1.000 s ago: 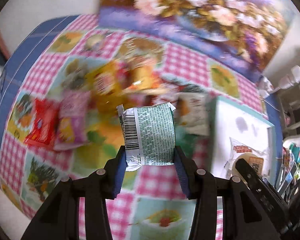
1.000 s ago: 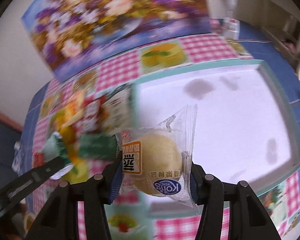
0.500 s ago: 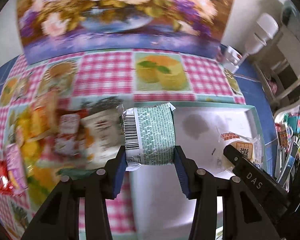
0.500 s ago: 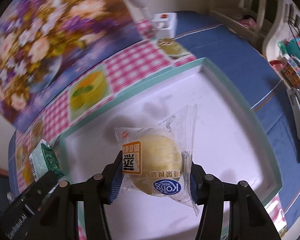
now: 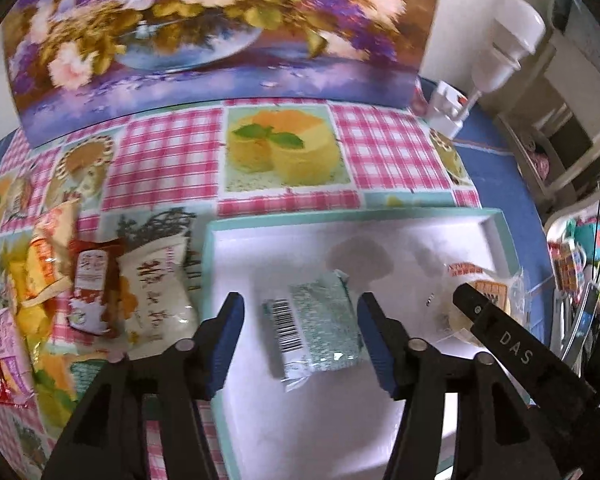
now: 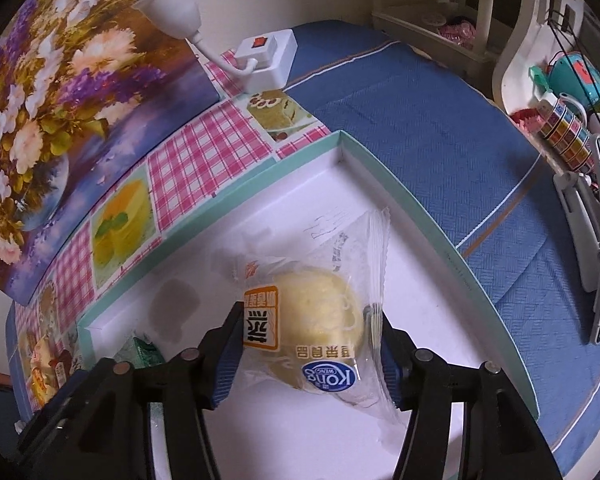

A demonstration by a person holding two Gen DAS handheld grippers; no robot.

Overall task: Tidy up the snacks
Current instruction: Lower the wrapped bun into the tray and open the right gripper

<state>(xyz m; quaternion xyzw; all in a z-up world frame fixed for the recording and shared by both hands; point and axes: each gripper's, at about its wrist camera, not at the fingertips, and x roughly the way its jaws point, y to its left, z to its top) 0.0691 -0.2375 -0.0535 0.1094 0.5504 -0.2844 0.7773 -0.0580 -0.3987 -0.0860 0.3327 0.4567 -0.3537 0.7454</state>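
Left hand-held gripper (image 5: 300,336), jaws just opening and clear of the green packet (image 5: 320,328) – packet lies between them on the white tray (image 5: 380,224), long axis up-frame – right hand-held gripper (image 6: 304,344) likewise opening, bun packet (image 6: 316,308) between its pads.

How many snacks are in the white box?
2: a green packet near the box's left side, and a wrapped yellow bun toward its right. Nothing else shows inside.

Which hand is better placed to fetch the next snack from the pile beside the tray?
Probably the left. The left gripper has its jaws just opened clear of the green packet in the tray, nearer the snack pile. The right gripper straddles the bun packet farther away.
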